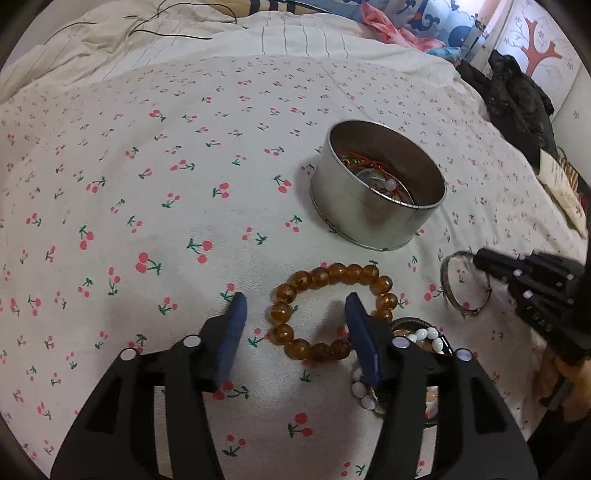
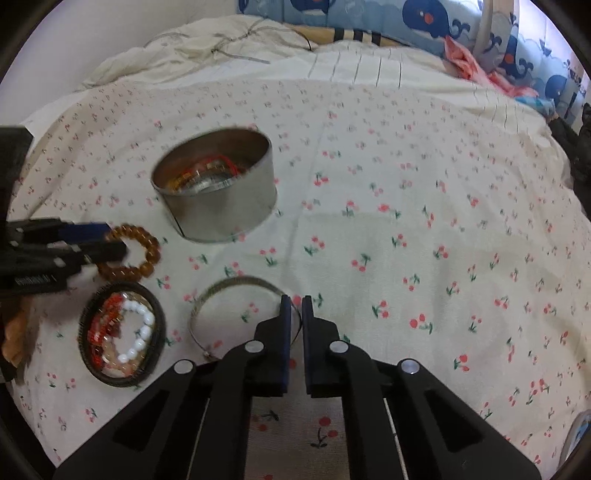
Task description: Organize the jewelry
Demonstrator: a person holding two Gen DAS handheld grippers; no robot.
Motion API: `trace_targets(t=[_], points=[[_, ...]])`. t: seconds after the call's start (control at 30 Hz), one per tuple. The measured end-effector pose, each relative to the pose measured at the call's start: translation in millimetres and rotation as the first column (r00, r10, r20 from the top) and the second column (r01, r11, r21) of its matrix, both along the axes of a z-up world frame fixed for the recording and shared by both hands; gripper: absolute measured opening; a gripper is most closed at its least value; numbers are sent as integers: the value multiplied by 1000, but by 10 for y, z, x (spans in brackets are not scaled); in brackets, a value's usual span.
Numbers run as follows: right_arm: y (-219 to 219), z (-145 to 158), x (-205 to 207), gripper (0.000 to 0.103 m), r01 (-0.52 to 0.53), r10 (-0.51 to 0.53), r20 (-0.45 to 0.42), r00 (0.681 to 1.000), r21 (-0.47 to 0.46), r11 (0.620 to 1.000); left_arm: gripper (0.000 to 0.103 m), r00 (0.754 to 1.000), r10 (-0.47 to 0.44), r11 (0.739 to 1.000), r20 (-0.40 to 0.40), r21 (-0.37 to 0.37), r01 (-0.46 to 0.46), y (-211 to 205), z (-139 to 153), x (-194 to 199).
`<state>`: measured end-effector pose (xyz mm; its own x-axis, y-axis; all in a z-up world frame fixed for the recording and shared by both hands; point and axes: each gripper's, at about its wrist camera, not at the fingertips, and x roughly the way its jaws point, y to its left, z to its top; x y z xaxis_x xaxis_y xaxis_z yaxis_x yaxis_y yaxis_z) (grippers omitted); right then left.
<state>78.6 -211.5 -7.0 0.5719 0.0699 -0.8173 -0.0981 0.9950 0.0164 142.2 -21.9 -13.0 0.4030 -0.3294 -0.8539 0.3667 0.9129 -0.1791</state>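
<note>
Jewelry sits spread over a cherry-print sheet [image 1: 155, 206] on the bed. Your left claw [image 1: 295, 310] is spread, w/ its blue fingers [image 1: 236, 321] either side of one arc of the amber bead bracelet [image 1: 332, 314]: one finger outside the ring, the other inside it. The pads aren't pressing the beads; the bracelet lies flat on the sheet.

Your right claw [image 2: 295, 306] is pressed together on the rim of the thin silver bangle [image 2: 236, 286], pinching the wire at its near-right edge. From the left wrist cam you can see that same claw gripping the bangle's far side, w/ the rest of the ring resting on the sheet.

Round metal tin [image 1: 376, 192] stands upright just beyond the amber bracelet, lid off, w/ a tangle of red cord, a pale bead and other bits inside. Approx. between the two claws, near your left one, sits a dark-rimmed round dish [image 2: 122, 332] holding a white bead bracelet [image 2: 138, 336] and red and pinkish pieces. In the left wrist cam the dish is mostly hidden behind the claw finger, w/ white beads showing at its edge.

Beyond the sheet: rumpled cream bedding [image 2: 229, 48] w/ a thin dark cable lying on it, and a whale-print cloth [image 2: 436, 18] at the head of the bed. A black garment [image 1: 517, 96] lies at the bed's right edge.
</note>
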Motion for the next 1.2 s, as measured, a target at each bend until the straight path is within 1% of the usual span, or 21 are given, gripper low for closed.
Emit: trace_targets(t=[0.03, 0.07, 0.1, 0.13, 0.23, 0.27, 0.3, 0.33, 0.37, 0.43, 0.47, 0.5, 0.57, 0.67, 0.73, 0.83, 0.9, 1.07, 1.17, 1.2], points=[[-6, 19, 1, 6, 2, -2, 8, 1000, 7, 1000, 53, 1000, -1, 1000, 3, 5, 1, -12, -9, -4], [-5, 19, 6, 6, 2, -2, 8, 1000, 6, 1000, 43, 1000, -10, 1000, 6, 8, 10, -27, -9, -8], [-4, 1, 17, 6, 2, -2, -1, 1000, 5, 1000, 16, 1000, -21, 1000, 13, 12, 21, -43, 5, -21], [-8, -27, 30, 6, 7, -7, -12, 1000, 7, 1000, 10, 1000, -25, 1000, 13, 17, 24, -50, 9, -18], [-27, -114, 92, 7, 13, -12, -62, 998, 19, 1000, 10, 999, -30, 1000, 12, -8, 30, -10, 30, -12], [-26, -120, 93, 12, 21, -20, -61, 998, 17, 1000, 10, 999, -32, 999, 16, -7, 32, -10, 36, -15], [-32, -120, 91, 26, 27, -26, -58, 998, 10, 1000, 10, 999, -33, 999, 21, -9, 33, -6, 49, -25], [-33, -115, 92, 35, 30, -30, -52, 998, 5, 1000, 10, 999, -30, 999, 25, -13, 30, 4, 65, -28], [-33, -123, 90, 41, 32, -32, -49, 998, 3, 999, 10, 999, -28, 999, 33, -17, 29, 14, 95, -31], [-6, -147, 92, 40, 20, -21, -50, 999, -6, 1000, 10, 999, -22, 999, 49, -22, 23, 48, 141, -31], [5, -144, 93, 30, 12, -12, -47, 999, 1, 1000, 10, 998, -16, 1000, 57, -24, 17, 71, 158, -34], [14, -136, 90, 14, 3, -3, -47, 999, 11, 1000, 10, 998, -10, 1000, 61, -25, 12, 92, 175, -23], [47, -111, 80, 10, -4, 4, -32, 999, 7, 1000, 10, 998, 1, 1000, 60, -23, 0, 118, 170, -7], [70, -64, 83, 9, -2, 2, -11, 1000, 17, 1000, 10, 999, -12, 1000, 38, 6, 11, 86, 103, 9], [75, -64, 94, 9, 0, 0, -12, 1000, 22, 1000, 11, 1000, -12, 1000, 29, 22, 12, 67, 67, 12], [41, -135, 135, 9, 17, -16, -46, 999, 36, 999, 12, 1000, -15, 1000, 27, 27, 14, 56, 54, 27], [27, -145, 153, 9, 19, -17, -48, 999, 37, 999, 22, 1000, -14, 1000, 19, 23, 13, 51, 31, 40], [50, -168, 159, 10, 14, -13, -54, 998, 24, 1000, 37, 1000, -27, 999, 14, 28, 27, -1, -15, 38], [59, -165, 154, 10, 11, -9, -52, 999, 22, 1000, 37, 999, -41, 998, 31, 56, 39, -52, -14, 3], [61, -165, 152, 10, 11, -10, -51, 999, 21, 1000, 31, 998, -44, 997, 34, 61, 42, -58, -11, -2]])
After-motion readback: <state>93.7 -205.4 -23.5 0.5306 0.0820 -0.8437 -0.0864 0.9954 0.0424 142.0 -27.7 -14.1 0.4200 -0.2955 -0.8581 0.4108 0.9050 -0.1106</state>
